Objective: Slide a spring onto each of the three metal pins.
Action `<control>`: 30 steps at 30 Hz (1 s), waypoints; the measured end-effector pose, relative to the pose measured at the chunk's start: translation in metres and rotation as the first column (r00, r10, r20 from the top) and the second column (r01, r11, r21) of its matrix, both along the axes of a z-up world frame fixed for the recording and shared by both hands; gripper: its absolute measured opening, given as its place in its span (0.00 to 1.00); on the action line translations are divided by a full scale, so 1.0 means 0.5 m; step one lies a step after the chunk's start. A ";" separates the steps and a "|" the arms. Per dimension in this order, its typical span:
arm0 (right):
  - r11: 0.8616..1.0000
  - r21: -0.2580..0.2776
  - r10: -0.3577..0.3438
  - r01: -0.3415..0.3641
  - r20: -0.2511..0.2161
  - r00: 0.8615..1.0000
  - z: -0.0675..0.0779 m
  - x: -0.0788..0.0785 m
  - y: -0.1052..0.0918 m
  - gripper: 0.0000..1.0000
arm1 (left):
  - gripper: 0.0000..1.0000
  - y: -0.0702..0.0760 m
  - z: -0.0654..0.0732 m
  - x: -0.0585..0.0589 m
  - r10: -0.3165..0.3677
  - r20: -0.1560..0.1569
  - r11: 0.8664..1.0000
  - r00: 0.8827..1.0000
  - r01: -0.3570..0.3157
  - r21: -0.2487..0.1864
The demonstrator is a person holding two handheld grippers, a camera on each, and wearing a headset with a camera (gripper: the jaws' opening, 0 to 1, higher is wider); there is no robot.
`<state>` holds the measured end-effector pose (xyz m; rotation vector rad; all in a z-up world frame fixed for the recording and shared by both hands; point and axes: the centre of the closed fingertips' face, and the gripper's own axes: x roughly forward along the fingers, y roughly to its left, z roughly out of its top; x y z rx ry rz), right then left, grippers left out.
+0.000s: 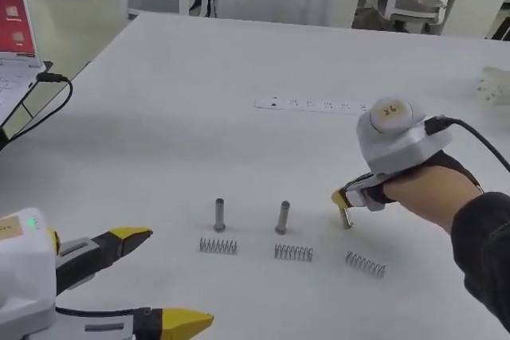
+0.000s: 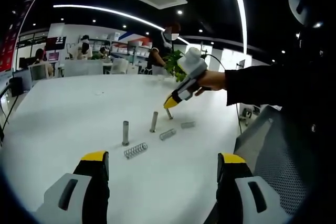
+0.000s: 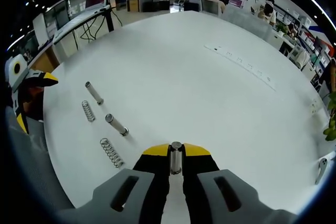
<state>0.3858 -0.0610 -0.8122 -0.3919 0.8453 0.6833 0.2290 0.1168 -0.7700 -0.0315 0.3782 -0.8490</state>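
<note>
Table (image 1: 239, 77) is carrying all parts. Left gripper (image 1: 171, 279) is hovering with jaws spread wide, gripping nothing. Right gripper (image 1: 344, 201) is clamping the third pin (image 3: 176, 157) between its tips. Middle pin (image 1: 282, 217) and left pin (image 1: 219, 214) are standing upright off the right gripper's left side, ahead of the left gripper. Left spring (image 1: 217, 245), middle spring (image 1: 293, 252) and right spring (image 1: 365, 263) are lying flat, one just on the near side of each pin.

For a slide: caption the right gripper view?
Right gripper shut on a metal pin, two more pins and two springs nearby on the white table.
</note>
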 end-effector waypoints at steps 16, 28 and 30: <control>0.999 0.020 -0.029 0.029 -0.001 1.000 0.003 -0.015 -0.025 0.05 | 0.81 -0.008 0.007 -0.009 -0.015 0.009 1.000 1.000 0.015 0.002; 0.999 0.024 -0.044 0.044 -0.007 0.999 0.003 -0.021 -0.034 0.05 | 0.81 -0.012 0.007 -0.015 -0.018 0.009 1.000 1.000 0.018 0.001; 0.998 0.029 -0.047 0.048 -0.009 0.999 0.003 -0.021 -0.035 0.06 | 0.81 -0.012 0.007 -0.014 -0.017 0.010 1.000 1.000 0.017 0.001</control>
